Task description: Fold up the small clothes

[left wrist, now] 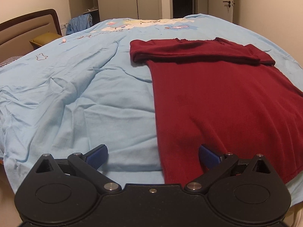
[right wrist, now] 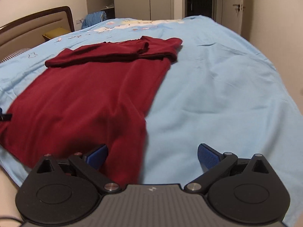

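We hold the left tool (left wrist: 153,156) low over the near edge of the bed, pointing along the mattress, its two blue-padded fingers (left wrist: 97,156) spread wide with nothing between them. Its right-hand pad sits over the near left corner of the dark red sweater (left wrist: 217,98); its left-hand pad is over bare sheet just beside that garment's left edge. Whether the pads touch the cloth we cannot tell.

We hold the right tool (right wrist: 152,155) in much the same pose, level and low at the near edge, its jaws likewise wide apart and empty. Here the left-hand pad (right wrist: 96,156) lies over the sweater's (right wrist: 90,98) near right corner, and the other pad is over the sheet just to the right of it. At the far left rim of this view, beside the sweater's left edge, a small dark piece that may be the other tool peeks in.

The sweater lies flat on the light blue sheet (left wrist: 75,94), hem toward us, neck away. Both sleeves are folded in across its chest, forming a band near the collar, the left one ending in a rolled bulge past the body's left edge. The body below that band is smooth with a few soft ridges.

Beyond the sweater the sheet carries a pale cartoon print (left wrist: 144,23). To the sweater's far left stands a wooden headboard (left wrist: 28,28) with a mustard pillow (left wrist: 44,38) beside it. Far behind the sweater are wardrobe doors (left wrist: 117,0), a dark doorway, and a white door (left wrist: 220,1) with a lever handle.
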The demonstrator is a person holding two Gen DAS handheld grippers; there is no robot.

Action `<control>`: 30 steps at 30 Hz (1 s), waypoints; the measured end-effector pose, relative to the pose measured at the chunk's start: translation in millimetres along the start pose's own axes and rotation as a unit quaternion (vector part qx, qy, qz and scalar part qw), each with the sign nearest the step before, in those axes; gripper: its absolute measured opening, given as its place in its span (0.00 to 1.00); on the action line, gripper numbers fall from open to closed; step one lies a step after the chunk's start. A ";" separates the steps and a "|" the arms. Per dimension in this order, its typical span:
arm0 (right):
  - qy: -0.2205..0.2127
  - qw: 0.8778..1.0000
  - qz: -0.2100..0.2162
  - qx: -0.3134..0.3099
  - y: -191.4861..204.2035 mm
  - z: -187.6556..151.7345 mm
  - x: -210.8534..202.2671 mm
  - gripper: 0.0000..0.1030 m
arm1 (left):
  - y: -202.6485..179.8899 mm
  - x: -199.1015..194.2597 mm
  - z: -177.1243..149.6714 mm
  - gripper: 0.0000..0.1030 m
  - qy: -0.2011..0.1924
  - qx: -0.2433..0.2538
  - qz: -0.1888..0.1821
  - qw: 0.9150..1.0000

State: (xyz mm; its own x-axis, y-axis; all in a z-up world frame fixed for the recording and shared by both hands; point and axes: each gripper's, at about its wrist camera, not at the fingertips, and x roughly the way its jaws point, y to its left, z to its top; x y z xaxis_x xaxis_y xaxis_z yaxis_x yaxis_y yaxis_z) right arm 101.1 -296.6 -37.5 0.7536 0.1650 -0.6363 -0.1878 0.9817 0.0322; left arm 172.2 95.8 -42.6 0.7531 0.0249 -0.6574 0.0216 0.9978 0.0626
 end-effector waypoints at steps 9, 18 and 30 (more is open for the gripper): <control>-0.029 0.995 -0.039 -0.090 19.9 -13.5 -32.2 1.00 | -2.0 -7.4 -6.1 0.99 0.007 0.001 0.007 1.000; -0.065 0.947 0.007 -0.316 96.9 -22.5 -35.9 1.00 | -5.6 -13.1 -9.7 0.99 0.011 -0.001 0.005 1.000; -0.092 0.837 -0.072 -0.535 154.5 -79.2 -6.5 0.99 | -41.6 -48.4 -14.5 0.99 -0.065 0.054 -0.071 0.994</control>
State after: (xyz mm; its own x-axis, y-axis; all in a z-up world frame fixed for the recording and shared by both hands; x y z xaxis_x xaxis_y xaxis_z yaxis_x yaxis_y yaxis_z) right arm 17.3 -153.6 -89.5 0.8824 0.1611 -0.4421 -0.4695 0.3618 -0.8054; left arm 125.4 54.0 -24.3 0.8158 -0.1305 -0.5635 0.1983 0.9783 0.0605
